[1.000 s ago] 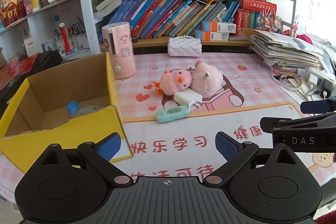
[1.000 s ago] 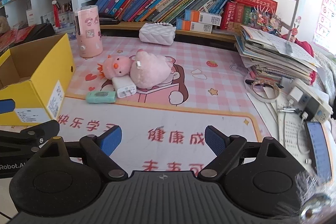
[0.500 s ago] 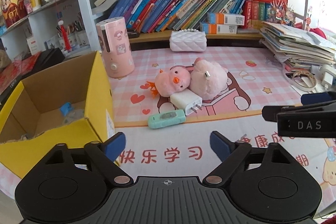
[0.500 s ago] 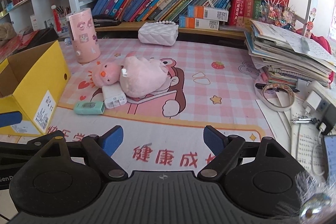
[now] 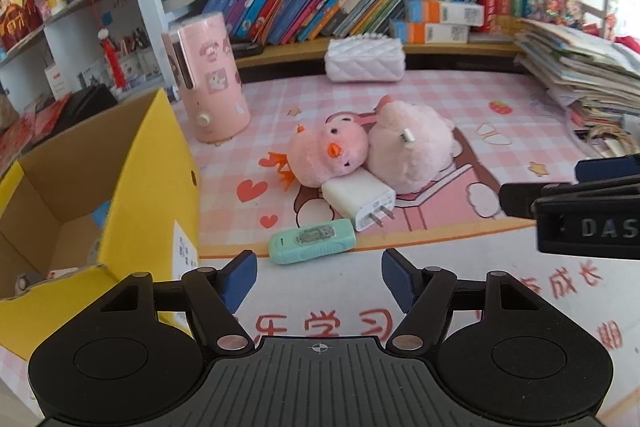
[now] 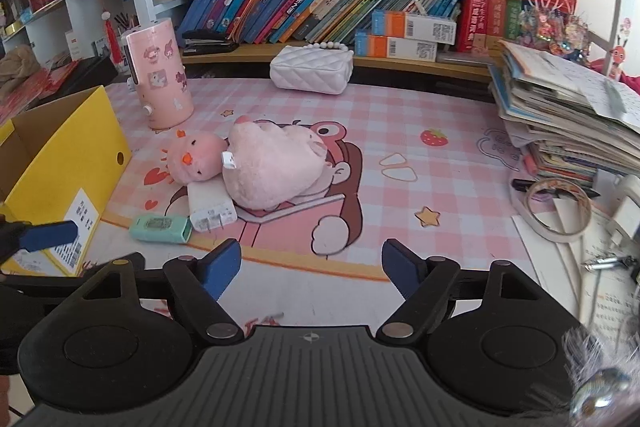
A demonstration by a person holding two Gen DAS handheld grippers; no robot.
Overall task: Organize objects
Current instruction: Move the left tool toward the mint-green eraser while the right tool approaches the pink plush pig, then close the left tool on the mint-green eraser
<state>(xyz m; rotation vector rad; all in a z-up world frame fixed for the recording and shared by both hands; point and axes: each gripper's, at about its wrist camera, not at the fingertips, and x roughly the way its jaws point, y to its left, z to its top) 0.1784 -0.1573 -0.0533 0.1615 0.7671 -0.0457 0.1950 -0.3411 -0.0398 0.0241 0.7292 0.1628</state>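
On the pink desk mat lie a mint green device [image 5: 312,240] [image 6: 161,227], a white charger plug [image 5: 359,197] [image 6: 211,207], and two pink plush toys [image 5: 327,154] [image 6: 272,173] leaning together. A yellow cardboard box [image 5: 132,187] [image 6: 60,163] stands open at the left. My left gripper [image 5: 319,279] hovers just short of the green device, jaws closing with nothing between them. My right gripper [image 6: 310,271] hangs over the mat nearer than the plush toys, jaws also narrowing, empty. The right gripper's finger [image 5: 568,203] shows at the left view's right edge.
A pink cylindrical appliance [image 5: 208,79] and a white quilted purse [image 5: 364,61] stand behind the toys. Shelves of books [image 6: 320,3] back the desk. A stack of papers [image 6: 568,115], a tape roll [image 6: 556,207] and a phone sit at the right.
Both grippers have advanced toward the toys and the green device, which now look larger and closer. The left jaws have narrowed markedly; the right jaws slightly.
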